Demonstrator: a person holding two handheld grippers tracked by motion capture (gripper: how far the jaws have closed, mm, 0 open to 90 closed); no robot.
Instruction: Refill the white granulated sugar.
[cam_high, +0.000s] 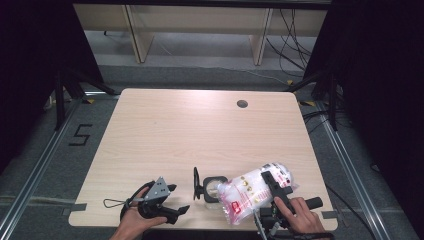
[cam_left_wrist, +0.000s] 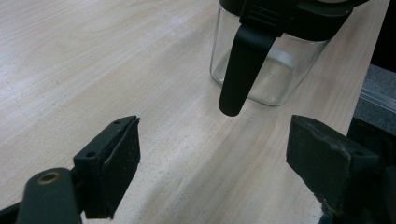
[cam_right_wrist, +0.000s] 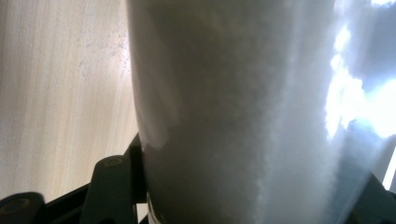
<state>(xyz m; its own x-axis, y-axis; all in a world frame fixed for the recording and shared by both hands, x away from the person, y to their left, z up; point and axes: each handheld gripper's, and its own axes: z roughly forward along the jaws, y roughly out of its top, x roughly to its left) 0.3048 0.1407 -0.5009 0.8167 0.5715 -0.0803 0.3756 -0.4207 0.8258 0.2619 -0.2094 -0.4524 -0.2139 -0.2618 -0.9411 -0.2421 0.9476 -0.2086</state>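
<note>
here the right gripper (cam_high: 270, 186) pinches the white bag (cam_high: 250, 192) beside the glass jar (cam_high: 212, 187), while the left gripper (cam_high: 175, 200) stands spread, empty.

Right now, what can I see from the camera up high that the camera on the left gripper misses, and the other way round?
High view alone: the bag of white powder clamped in the right gripper, tipped toward the jar's mouth, and the jar's lid swung open. Left gripper view alone: close up, the left gripper with jaws wide apart and nothing between them, and a black latch hanging down the jar's side. Both: the glass jar and the wooden table.
</note>
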